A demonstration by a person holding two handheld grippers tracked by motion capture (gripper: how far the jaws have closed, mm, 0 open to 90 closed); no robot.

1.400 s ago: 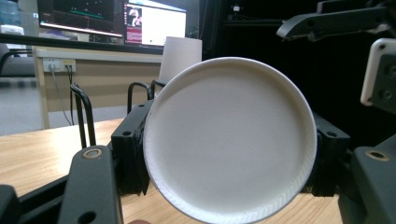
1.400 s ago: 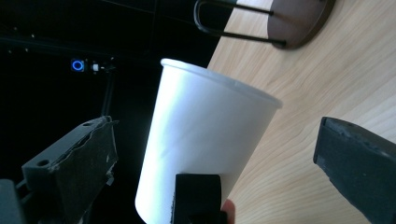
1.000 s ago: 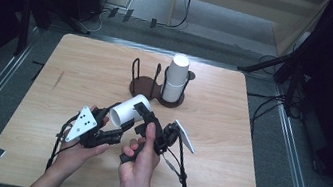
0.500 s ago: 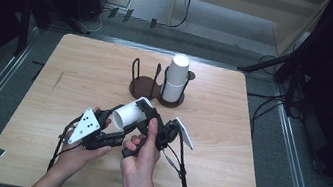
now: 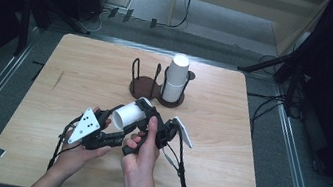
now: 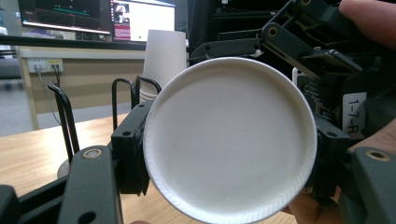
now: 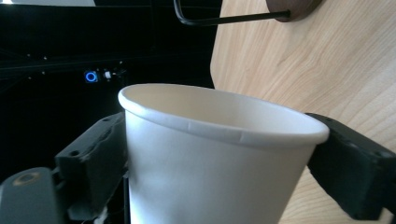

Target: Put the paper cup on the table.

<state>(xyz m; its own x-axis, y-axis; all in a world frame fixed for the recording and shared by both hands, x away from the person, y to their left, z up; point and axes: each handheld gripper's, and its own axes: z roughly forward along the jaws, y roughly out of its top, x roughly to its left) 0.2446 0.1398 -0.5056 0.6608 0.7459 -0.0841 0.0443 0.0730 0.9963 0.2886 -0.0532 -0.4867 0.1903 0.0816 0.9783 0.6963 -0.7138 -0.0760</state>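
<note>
Left claw (image 5: 116,128) is clamped on the base end of the white paper cup (image 5: 129,114), held sideways above the tabletop (image 5: 229,134) in front of the cup holder (image 5: 144,87). Right claw (image 5: 150,116) has just been closing on the cup's rim end; pads look like they touch the wall, but contact is hard to confirm.

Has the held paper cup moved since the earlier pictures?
No. The paper cup lies at the same spot below the brown holder.

A white paper cup (image 5: 129,113) lies between both grippers over the near middle of the wooden table (image 5: 82,70), before two dark wire cup holders (image 5: 144,84), the right one holding stacked white cups (image 5: 175,77).
</note>
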